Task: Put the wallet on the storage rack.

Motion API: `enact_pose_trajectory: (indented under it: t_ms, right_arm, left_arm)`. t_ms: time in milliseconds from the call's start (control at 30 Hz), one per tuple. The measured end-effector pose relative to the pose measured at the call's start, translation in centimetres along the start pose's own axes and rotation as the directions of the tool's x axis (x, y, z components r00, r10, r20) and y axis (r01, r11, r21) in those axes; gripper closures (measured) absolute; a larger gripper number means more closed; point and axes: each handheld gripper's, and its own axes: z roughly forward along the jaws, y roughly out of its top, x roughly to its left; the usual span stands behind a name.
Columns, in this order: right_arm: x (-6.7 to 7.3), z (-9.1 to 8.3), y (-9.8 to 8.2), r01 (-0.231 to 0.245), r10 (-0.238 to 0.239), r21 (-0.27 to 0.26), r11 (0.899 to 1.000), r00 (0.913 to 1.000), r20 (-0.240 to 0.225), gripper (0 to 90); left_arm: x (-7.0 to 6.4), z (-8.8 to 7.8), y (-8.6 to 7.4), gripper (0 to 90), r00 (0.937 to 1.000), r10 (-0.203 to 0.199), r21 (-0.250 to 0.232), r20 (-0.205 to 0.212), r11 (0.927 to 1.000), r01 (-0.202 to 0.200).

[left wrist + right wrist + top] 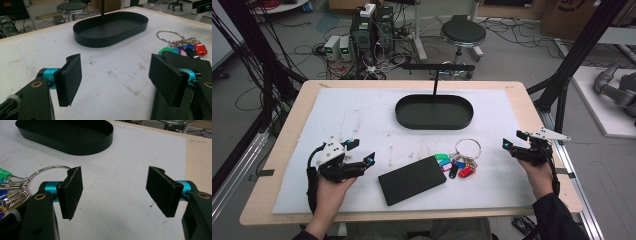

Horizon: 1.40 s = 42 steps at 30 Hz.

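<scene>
A black oval tray (433,111) (110,28) (65,135) sits at the middle back of the white mat, with a thin black post (435,82) rising from it. A flat black case (412,179) (200,65) lies near the front centre. Just to its right lies a key ring with coloured tags (459,160) (182,46) (47,171). My left gripper (363,151) (118,80) is open just left of the case, holding nothing. My right gripper (514,139) (115,192) is open to the right of the keys, over bare mat.
The white mat (362,115) covers most of a wooden table (287,130). Beyond the far edge are a round stool (463,34), computer boxes (367,30) and floor cables. Black frame posts (569,65) stand at both sides.
</scene>
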Motion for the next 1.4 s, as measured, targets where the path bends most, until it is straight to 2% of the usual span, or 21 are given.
enact_pose_trajectory:
  t_ms: [167,333,400,567,667,833,900,1000,1033,1133,1300,1333,1400]
  right_arm:
    - [0.0,0.1,0.1,0.002,-0.002,0.001,1.0,0.9999,0.012,30.5]
    - [0.0,0.1,0.1,0.0,0.0,0.0,1.0,0.9999,0.015,30.6]
    - [0.0,0.1,0.1,0.003,-0.003,0.002,1.0,0.9999,0.017,30.6]
    - [0.0,0.1,0.1,0.003,-0.003,0.001,1.0,0.9998,0.018,30.6]
    - [0.0,0.1,0.1,0.011,-0.011,0.0,1.0,0.9998,0.019,30.6]
    - [0.0,0.1,0.1,0.012,-0.012,0.001,1.0,0.9997,0.021,30.6]
    - [0.0,0.1,0.1,0.012,-0.012,0.001,1.0,0.9997,0.021,30.6]
    - [0.0,0.1,0.1,0.015,-0.015,0.005,1.0,0.9997,0.021,30.6]
    - [0.1,0.2,0.1,0.016,-0.016,0.008,1.0,0.9996,0.024,30.7]
    - [0.1,0.2,0.1,0.021,-0.021,0.009,1.0,0.9995,0.024,30.7]
    - [0.1,0.2,0.1,0.026,-0.027,0.015,1.0,0.9993,0.025,30.7]
    - [0.1,0.3,0.1,0.025,-0.026,0.015,1.0,0.9994,0.025,30.7]
    - [0.1,0.3,0.0,0.026,-0.027,0.02,0.999,0.9994,0.023,30.7]
  left_arm:
    - [-0.6,-0.5,-0.5,26.7,0.9992,-0.038,0.024,0.014,0.999,0.037]
    - [-0.9,-0.6,-0.9,26.7,0.9981,-0.051,0.05,0.036,0.9976,0.049]
    - [-1.0,-0.5,-1.2,26.7,0.996,-0.072,0.053,0.054,0.9962,0.069]
    - [-1.4,0.0,-1.7,27.7,0.9931,-0.086,0.087,0.08,0.993,0.079]
    - [-1.7,0.4,-2.1,30.3,0.9888,-0.102,0.103,0.109,0.9905,0.091]
    - [-1.8,0.9,-2.5,33.9,0.9847,-0.121,0.134,0.125,0.9855,0.104]
    - [-1.9,1.2,-2.7,35.6,0.98,-0.142,0.149,0.139,0.9814,0.121]
    - [-1.9,1.5,-3.0,38.0,0.9765,-0.154,0.177,0.151,0.976,0.126]
    - [-2.0,1.6,-3.1,41.1,0.9746,-0.162,0.187,0.155,0.9734,0.132]
    - [-1.9,1.9,-3.4,41.5,0.9689,-0.187,0.207,0.162,0.9665,0.152]
    - [-1.7,2.3,-3.8,43.7,0.9662,-0.21,0.254,0.15,0.9526,0.168]
    - [-1.7,2.4,-3.9,43.8,0.9642,-0.22,0.272,0.148,0.9463,0.174]
    - [-1.7,2.4,-3.9,43.9,0.9633,-0.222,0.273,0.15,0.946,0.176]
